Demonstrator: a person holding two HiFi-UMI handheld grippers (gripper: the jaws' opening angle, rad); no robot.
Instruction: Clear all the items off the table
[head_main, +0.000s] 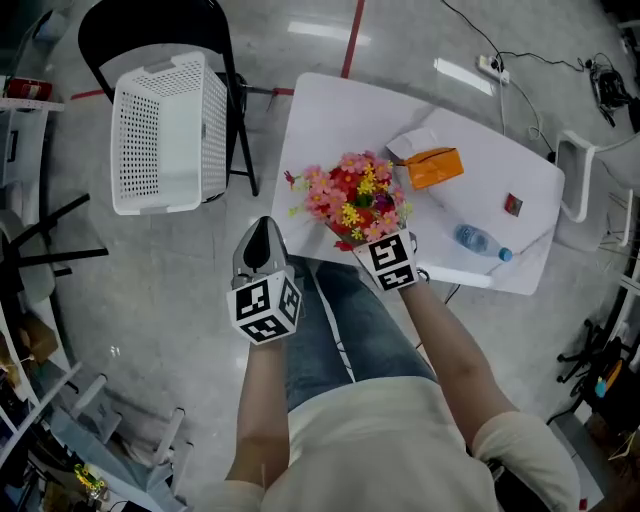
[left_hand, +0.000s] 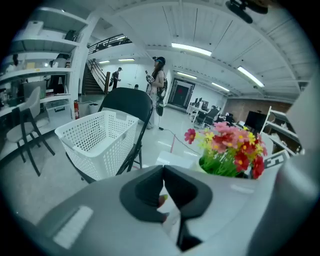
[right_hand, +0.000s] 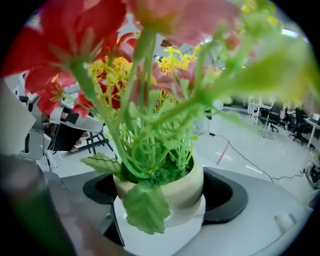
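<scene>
A cream pot of pink, red and yellow artificial flowers (head_main: 355, 205) is at the near left edge of the white table (head_main: 330, 120). My right gripper (head_main: 372, 236) is shut on the pot (right_hand: 160, 187), with a jaw on each side of it; the stems fill the right gripper view. My left gripper (head_main: 258, 238) hangs left of the table over the floor, shut with nothing in it (left_hand: 162, 187). The flowers (left_hand: 230, 147) show to its right. An orange packet (head_main: 435, 167), a small red item (head_main: 513, 204) and a water bottle (head_main: 480, 241) lie on the table.
A white perforated basket (head_main: 165, 135) rests on a black chair (head_main: 150, 30) left of the table, also ahead of the left gripper (left_hand: 100, 140). A white wrapper (head_main: 412, 143) lies by the orange packet. Cables run across the floor behind the table.
</scene>
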